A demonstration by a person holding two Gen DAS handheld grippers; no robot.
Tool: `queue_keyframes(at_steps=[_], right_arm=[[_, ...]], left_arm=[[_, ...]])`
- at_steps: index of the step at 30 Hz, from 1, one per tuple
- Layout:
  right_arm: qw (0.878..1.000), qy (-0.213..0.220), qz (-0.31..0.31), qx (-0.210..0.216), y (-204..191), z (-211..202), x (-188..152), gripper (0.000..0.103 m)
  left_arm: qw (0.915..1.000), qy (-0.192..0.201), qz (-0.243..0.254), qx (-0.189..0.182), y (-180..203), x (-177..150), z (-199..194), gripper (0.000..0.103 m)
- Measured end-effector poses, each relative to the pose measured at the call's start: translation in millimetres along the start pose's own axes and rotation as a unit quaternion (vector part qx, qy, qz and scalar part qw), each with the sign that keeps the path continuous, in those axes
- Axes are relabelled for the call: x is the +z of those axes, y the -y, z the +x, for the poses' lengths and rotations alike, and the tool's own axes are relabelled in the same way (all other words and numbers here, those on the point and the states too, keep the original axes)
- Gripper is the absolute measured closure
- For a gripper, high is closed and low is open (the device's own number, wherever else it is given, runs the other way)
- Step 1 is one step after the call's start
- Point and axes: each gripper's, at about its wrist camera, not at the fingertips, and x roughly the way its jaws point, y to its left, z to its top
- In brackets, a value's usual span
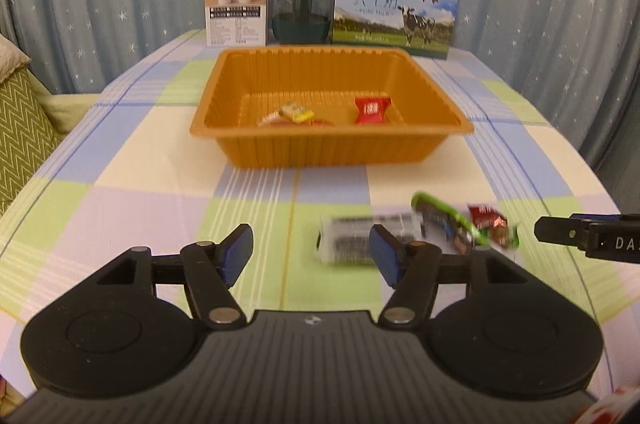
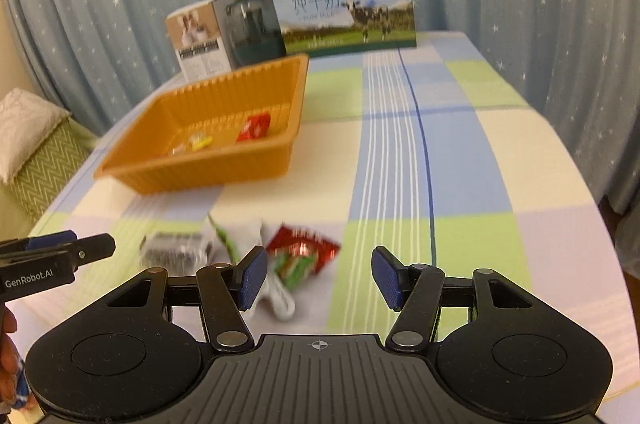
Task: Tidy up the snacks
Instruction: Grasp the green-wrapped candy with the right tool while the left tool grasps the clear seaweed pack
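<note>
One table (image 1: 120, 160), under a checked cloth of blue, green, cream and lilac, fills the middle of both views. One orange tray (image 1: 332, 140) with ribbed walls sits at centre frame in your left view and at centre left in your right view. Behind it, along the upper middle, stand three things: one milk carton box (image 1: 394, 8) printed with a cow, one dark glass jar (image 1: 301, 10), and one small white product box (image 1: 236, 4).

Inside the tray you see three snacks: one red packet (image 1: 371, 110), one yellow-and-white packet (image 1: 294, 112), and a third, reddish one (image 1: 320, 122), mostly hidden by the near wall.

Outside the tray, at lower centre of your right view, lie three blurred snacks close together: one grey-and-white packet (image 2: 176, 250), one green-edged white packet (image 2: 240, 244), and one red foil packet (image 2: 304, 250).

Your left gripper (image 1: 312, 256) has its blue pads spread wide, holding nothing; the grey packet lies just beyond its right pad. Your right gripper (image 2: 318, 278) is likewise spread and unloaded, the red foil packet lying between and beyond its pads.
</note>
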Motion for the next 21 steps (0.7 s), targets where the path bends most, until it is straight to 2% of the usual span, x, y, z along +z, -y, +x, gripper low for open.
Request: queue_keyframes(at_steps=[6,14,21], right_arm=[[1.0,-0.004,0.0,0.004,-4,4,-1,0.045],[1.0,-0.015,-0.015,0.002,-13,27,3,0.045],[0.999,-0.023,0.028,0.004,-5,39,7,0.045]], left_arm=[[1.0,-0.01,0.001,0.001,-1,-8,2,0.042],[0.9999,-0.009,0.001,-0.008,4,-7,6,0.035],[0.9999,-0.012,-0.001,-0.011,7,-8,10,0.033]])
